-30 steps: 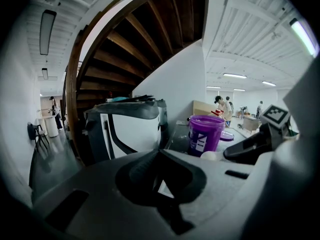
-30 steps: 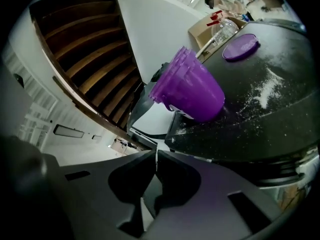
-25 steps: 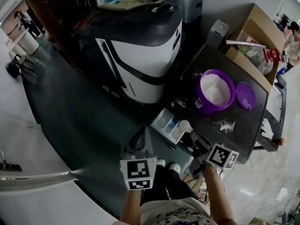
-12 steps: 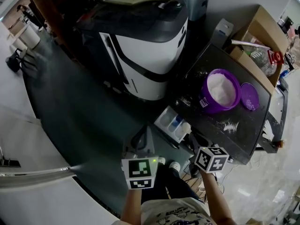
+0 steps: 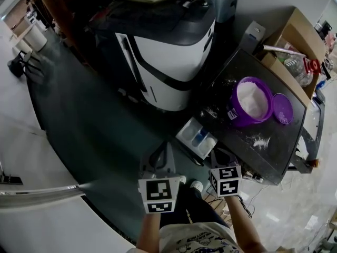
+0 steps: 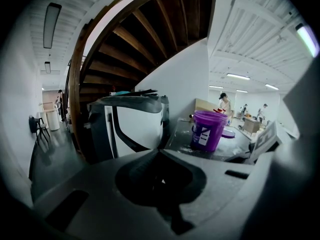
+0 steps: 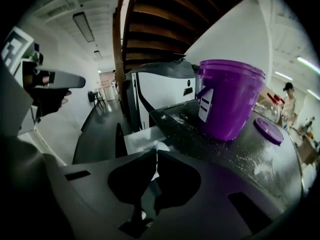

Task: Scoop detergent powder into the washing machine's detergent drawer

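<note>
The washing machine [image 5: 168, 46] stands at the top, with its white detergent drawer [image 5: 196, 135] pulled out beside the dark table [image 5: 274, 146]. On that table a purple bucket [image 5: 251, 101] holds white powder. My right gripper [image 5: 215, 153] is shut on the handle of a white scoop [image 5: 209, 142], whose bowl lies over the drawer's right end. In the right gripper view the scoop [image 7: 161, 146] shows just past the closed jaws [image 7: 154, 153], with the bucket [image 7: 230, 99] behind. My left gripper [image 5: 164, 145] hangs shut and empty left of the drawer; its jaws [image 6: 160, 152] meet.
A purple lid [image 5: 283, 108] lies right of the bucket, and spilled powder [image 5: 259, 140] dusts the table. A cardboard box [image 5: 295, 41] with bottles stands at the far right. Dark floor [image 5: 89, 120] spreads left of the machine. People stand far off.
My right gripper has drawn back toward me and a little left, and the scoop now sits lower over the drawer's right end. The left gripper has hardly moved.
</note>
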Demonstrator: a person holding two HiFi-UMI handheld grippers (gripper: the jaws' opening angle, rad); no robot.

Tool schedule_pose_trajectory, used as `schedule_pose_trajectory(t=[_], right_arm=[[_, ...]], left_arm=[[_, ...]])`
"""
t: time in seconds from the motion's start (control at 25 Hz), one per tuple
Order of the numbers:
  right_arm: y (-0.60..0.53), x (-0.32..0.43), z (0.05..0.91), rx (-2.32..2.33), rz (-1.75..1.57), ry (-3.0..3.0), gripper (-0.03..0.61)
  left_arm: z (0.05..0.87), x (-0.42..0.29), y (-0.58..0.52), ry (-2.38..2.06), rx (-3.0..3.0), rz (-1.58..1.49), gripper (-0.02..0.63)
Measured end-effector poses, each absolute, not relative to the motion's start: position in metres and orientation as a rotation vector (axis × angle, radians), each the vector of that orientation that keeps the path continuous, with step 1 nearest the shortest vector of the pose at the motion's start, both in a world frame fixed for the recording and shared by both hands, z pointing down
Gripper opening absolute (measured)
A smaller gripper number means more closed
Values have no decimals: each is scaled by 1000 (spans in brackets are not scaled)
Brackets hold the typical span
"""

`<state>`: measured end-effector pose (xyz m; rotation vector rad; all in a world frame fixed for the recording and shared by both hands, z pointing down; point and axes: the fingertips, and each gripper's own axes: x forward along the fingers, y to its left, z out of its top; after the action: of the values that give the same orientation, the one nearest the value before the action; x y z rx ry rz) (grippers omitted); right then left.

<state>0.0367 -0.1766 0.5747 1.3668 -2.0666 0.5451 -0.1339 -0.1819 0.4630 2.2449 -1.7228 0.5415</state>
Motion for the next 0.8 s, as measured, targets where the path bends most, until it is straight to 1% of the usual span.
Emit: schedule_pose_trajectory(t=[0.24,0.64,0.8], right_arm=[[-176,32,584,1287,304,-1979,21],[-175,19,592,1070,-214,-1780,21],[-174,16,594,1020,-330,-1711,21]], left_arm=[[466,-141,-178,-1730,2224,539,2],[467,-150,-174,-1745,2206,533,2],[468,-152,-173,-1748,2204,530,2]])
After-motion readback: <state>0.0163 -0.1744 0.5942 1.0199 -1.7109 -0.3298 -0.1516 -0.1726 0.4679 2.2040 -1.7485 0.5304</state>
